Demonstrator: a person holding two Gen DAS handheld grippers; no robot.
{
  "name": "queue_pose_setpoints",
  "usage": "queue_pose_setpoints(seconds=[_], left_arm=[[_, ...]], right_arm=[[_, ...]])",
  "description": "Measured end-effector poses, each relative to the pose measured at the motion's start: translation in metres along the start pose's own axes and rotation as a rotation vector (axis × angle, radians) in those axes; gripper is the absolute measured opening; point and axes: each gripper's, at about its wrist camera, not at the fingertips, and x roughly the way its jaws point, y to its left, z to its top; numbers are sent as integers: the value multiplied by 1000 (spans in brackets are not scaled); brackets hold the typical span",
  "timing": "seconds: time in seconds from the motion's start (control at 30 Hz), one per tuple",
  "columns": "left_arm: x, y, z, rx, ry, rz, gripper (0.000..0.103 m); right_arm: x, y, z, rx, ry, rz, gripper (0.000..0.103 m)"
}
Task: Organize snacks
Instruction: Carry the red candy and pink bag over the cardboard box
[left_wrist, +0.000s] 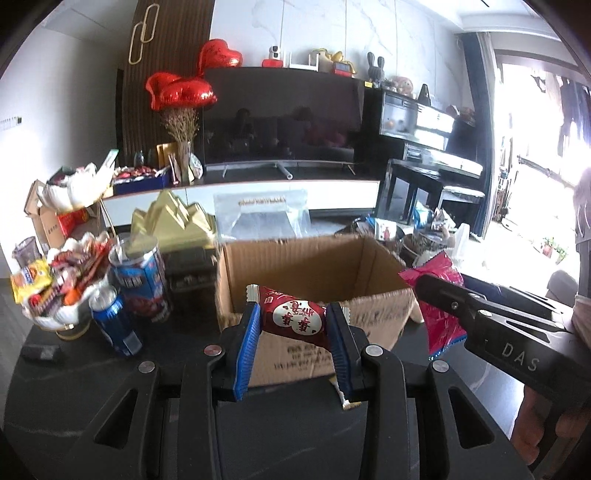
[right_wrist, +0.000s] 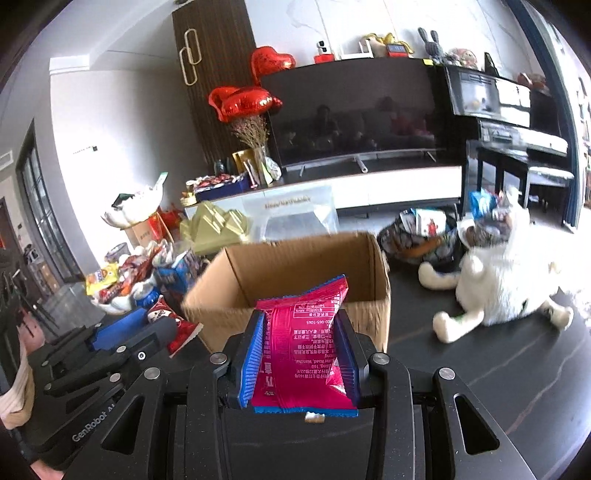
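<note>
My left gripper (left_wrist: 293, 319) is shut on a dark red snack packet (left_wrist: 293, 317) with white characters, held just in front of an open cardboard box (left_wrist: 314, 266) on the dark table. My right gripper (right_wrist: 301, 325) is shut on a pink snack packet (right_wrist: 303, 332), held in front of the same box (right_wrist: 295, 266). The right gripper and its pink packet (left_wrist: 439, 295) show at the right of the left wrist view. The left gripper (right_wrist: 110, 350) shows at the lower left of the right wrist view, its red packet (right_wrist: 181, 332) partly hidden.
A white bowl piled with snacks (left_wrist: 62, 288) and blue cans (left_wrist: 140, 280) stand left of the box. A gold pyramid ornament (left_wrist: 173, 221) and a clear bag (left_wrist: 266, 218) stand behind. A white cat (right_wrist: 506, 277) lies on the table right of the box, beside a snack-filled basket (right_wrist: 417, 236).
</note>
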Motion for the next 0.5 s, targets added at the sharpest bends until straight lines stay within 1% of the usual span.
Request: queue_pose_setpoints(seconds=[0.27,0.5], left_arm=[[16,8,27,16,23,9,36],[42,17,44,8,59,4,36]], right_arm=[[10,13,28,-66,-16,-18,38],[32,16,45,-93,-4,-31,38]])
